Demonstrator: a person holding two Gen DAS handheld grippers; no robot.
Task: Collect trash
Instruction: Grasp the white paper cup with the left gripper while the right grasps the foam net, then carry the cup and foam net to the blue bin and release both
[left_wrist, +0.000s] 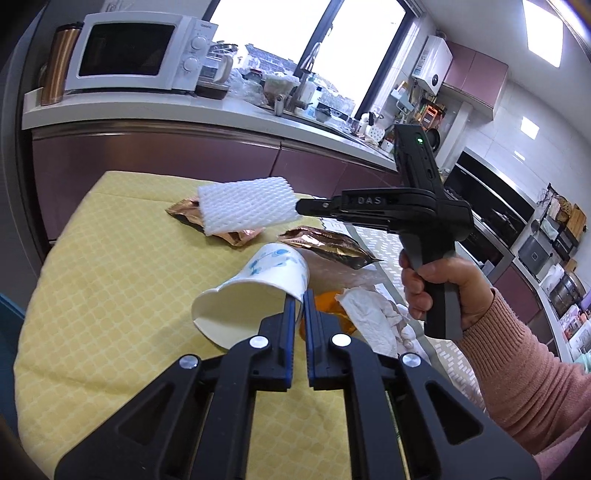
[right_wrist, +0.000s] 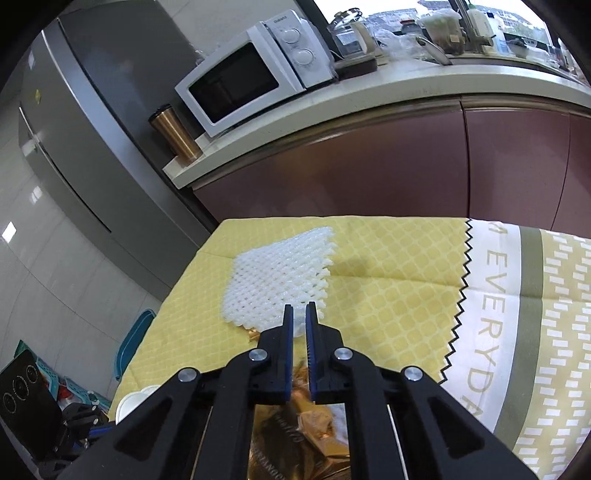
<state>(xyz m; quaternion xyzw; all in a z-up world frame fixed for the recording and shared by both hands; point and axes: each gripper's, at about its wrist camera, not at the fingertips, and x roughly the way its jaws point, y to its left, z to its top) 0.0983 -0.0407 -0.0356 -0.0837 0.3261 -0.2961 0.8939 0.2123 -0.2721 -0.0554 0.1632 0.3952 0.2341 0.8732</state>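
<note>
My left gripper (left_wrist: 300, 300) is shut on the rim of a white paper cup (left_wrist: 255, 291) with blue flowers, held tilted above the yellow tablecloth (left_wrist: 110, 280). My right gripper (right_wrist: 300, 312) is shut on the edge of a white foam net (right_wrist: 280, 280), held above the table; the net also shows in the left wrist view (left_wrist: 247, 205), at the right gripper's tips (left_wrist: 301, 206). Copper foil wrappers (left_wrist: 328, 249) (left_wrist: 188, 214), a crumpled white tissue (left_wrist: 373, 317) and an orange scrap (left_wrist: 328, 299) lie on the table.
A kitchen counter (left_wrist: 184, 114) with a microwave (left_wrist: 140, 51), a copper tumbler (right_wrist: 175, 133) and a sink stands behind the table. A grey fridge (right_wrist: 74, 122) is at the left. A blue bin edge (right_wrist: 133, 339) and a basket sit on the floor.
</note>
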